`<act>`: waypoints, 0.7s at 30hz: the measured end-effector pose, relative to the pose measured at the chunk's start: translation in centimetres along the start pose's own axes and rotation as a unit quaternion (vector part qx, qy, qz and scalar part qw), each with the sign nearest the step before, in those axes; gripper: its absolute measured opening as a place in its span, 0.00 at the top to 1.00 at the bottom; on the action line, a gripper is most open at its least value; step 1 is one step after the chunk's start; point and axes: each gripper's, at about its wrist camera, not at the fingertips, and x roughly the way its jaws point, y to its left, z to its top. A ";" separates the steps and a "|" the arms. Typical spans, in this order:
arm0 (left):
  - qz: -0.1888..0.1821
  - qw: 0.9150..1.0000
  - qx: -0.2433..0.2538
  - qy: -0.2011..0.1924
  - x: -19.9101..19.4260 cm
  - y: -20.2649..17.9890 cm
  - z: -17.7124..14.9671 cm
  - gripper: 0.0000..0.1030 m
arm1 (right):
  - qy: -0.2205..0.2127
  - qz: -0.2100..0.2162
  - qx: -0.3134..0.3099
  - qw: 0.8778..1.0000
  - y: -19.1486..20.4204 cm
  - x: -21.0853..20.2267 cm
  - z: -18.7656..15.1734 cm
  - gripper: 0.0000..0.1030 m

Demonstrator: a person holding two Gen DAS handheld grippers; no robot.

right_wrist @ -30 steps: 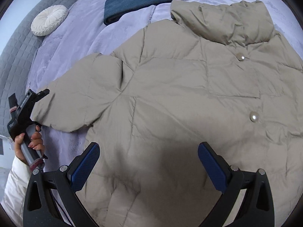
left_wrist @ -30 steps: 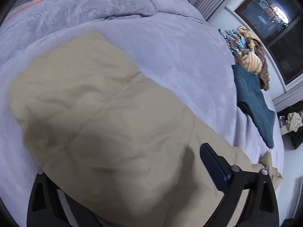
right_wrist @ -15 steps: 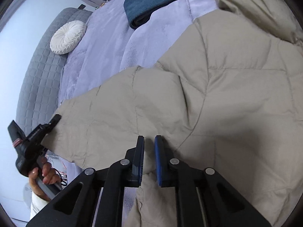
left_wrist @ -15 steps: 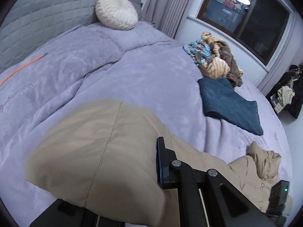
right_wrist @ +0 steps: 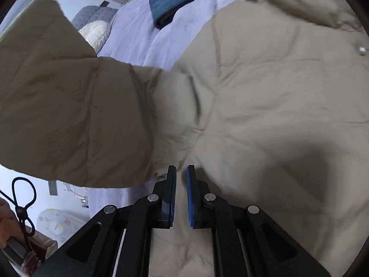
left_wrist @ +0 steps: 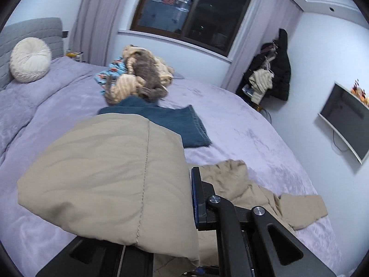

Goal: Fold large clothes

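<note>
A beige puffer jacket [right_wrist: 265, 97] lies spread on the lilac bed [left_wrist: 242, 138]. My left gripper [left_wrist: 184, 198] is shut on the jacket's sleeve [left_wrist: 110, 175] and holds it lifted above the bed; only its right finger shows, the sleeve hides the other. The lifted sleeve [right_wrist: 69, 110] hangs at the left of the right wrist view. My right gripper [right_wrist: 181, 196] is closed with a thin gap between the pads, at the jacket's side near the armpit; I cannot see fabric between the pads. The collar [left_wrist: 230, 173] lies crumpled beyond.
A folded blue garment [left_wrist: 170, 120] lies past the jacket. A pile of clothes [left_wrist: 138, 80] sits near the window. A round cream cushion [left_wrist: 30, 62] leans on the grey headboard. A wall screen [left_wrist: 346, 120] and hanging coats [left_wrist: 276, 69] are at the right.
My left gripper has lifted the sleeve higher and swung toward the jacket's body. My right gripper closed from wide open a second ago and stays at the armpit area.
</note>
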 end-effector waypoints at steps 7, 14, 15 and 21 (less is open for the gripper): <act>0.002 0.988 0.099 0.116 11.1 -11.1 -7.6 0.89 | -0.092 -0.106 0.043 0.989 -9.1 -13.0 -1.5 0.91; 0.071 0.956 0.196 0.207 18.1 -15.1 -16.2 0.86 | -0.113 -0.138 0.098 0.979 -15.4 -17.1 -2.7 0.90; 0.077 0.954 0.207 0.202 18.2 -15.6 -16.8 0.79 | -0.113 -0.135 0.102 0.979 -15.8 -17.2 -2.7 0.90; 0.058 0.962 0.210 0.164 15.4 -16.6 -16.3 0.04 | -0.115 -0.124 0.105 0.980 -16.1 -17.4 -2.2 0.89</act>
